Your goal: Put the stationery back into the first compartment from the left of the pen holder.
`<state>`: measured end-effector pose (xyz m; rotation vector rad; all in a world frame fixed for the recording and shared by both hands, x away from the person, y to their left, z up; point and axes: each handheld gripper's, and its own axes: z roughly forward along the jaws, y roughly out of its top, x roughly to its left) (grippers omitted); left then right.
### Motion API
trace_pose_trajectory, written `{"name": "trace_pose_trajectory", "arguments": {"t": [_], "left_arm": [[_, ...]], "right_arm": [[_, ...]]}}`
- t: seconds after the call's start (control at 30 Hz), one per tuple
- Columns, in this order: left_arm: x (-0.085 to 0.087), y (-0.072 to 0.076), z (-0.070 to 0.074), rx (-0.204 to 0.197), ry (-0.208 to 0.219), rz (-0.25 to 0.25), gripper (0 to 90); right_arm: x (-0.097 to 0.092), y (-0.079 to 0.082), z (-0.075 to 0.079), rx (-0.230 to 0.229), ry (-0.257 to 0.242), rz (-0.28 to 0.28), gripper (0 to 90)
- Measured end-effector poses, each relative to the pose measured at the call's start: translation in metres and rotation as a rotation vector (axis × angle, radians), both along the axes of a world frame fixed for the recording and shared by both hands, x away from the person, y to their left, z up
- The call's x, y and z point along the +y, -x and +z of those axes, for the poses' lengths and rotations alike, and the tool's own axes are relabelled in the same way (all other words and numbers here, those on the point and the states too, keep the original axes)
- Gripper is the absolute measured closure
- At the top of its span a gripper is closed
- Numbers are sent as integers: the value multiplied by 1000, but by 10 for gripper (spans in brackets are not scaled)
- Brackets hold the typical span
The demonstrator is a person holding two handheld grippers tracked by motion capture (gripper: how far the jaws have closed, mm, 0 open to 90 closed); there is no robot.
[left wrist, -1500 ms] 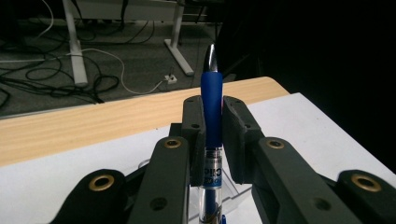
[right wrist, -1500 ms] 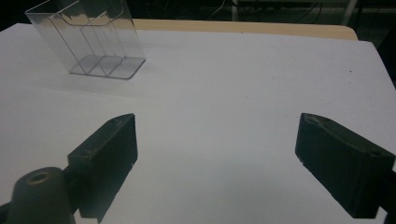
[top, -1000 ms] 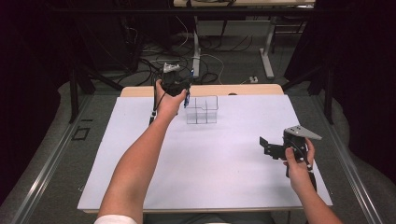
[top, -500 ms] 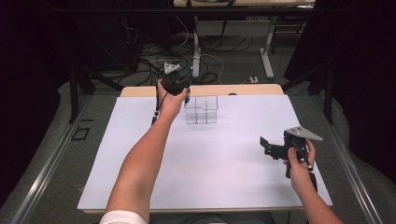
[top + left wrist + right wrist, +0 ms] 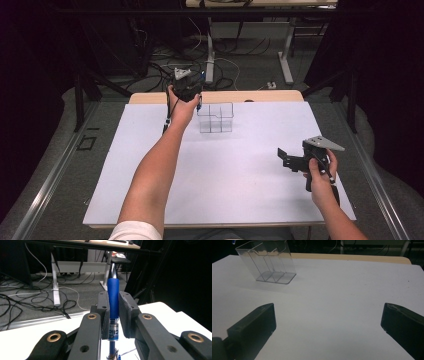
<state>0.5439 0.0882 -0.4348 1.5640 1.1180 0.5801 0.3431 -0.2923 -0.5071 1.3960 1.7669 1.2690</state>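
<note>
One blue pen [image 5: 113, 300] stands clamped in the left gripper [image 5: 113, 312] near the clear organizer [image 5: 215, 118] at the bench's [image 5: 240, 190] far edge, long axis along the jaws, dark tip outward. Right gripper [image 5: 328, 322] gapes wide.

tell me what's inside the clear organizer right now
Nothing shows inside the clear organizer: through its walls only its dividers and the white table beneath appear. The blue pen is clamped in the left gripper, up beside it in the high view, not in a compartment.
</note>
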Motion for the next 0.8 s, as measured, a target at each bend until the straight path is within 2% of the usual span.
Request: {"name": "trace_pose_trajectory", "arguments": {"t": [0.03,0.27,0.43,0.57,0.73,0.77,0.8], "left_arm": [[0,-1,-1,3,2,2,798],[-4,-3,-6,7,21,9,798],[-9,-3,-10,7,1,-2,797],[-14,-2,-15,30,-6,-7,798],[-18,0,-21,29,-32,-18,798],[-18,0,-23,29,-36,-19,798],[-19,1,-25,32,-35,-17,798]], "right_arm": [[-2,2,2,35,17,14,0],[-1,1,1,29,3,17,0],[-2,1,1,31,5,19,0],[-3,1,1,32,10,26,0],[-1,1,0,39,21,38,0],[0,0,-1,24,23,30,0],[0,1,0,38,27,45,0]]}}
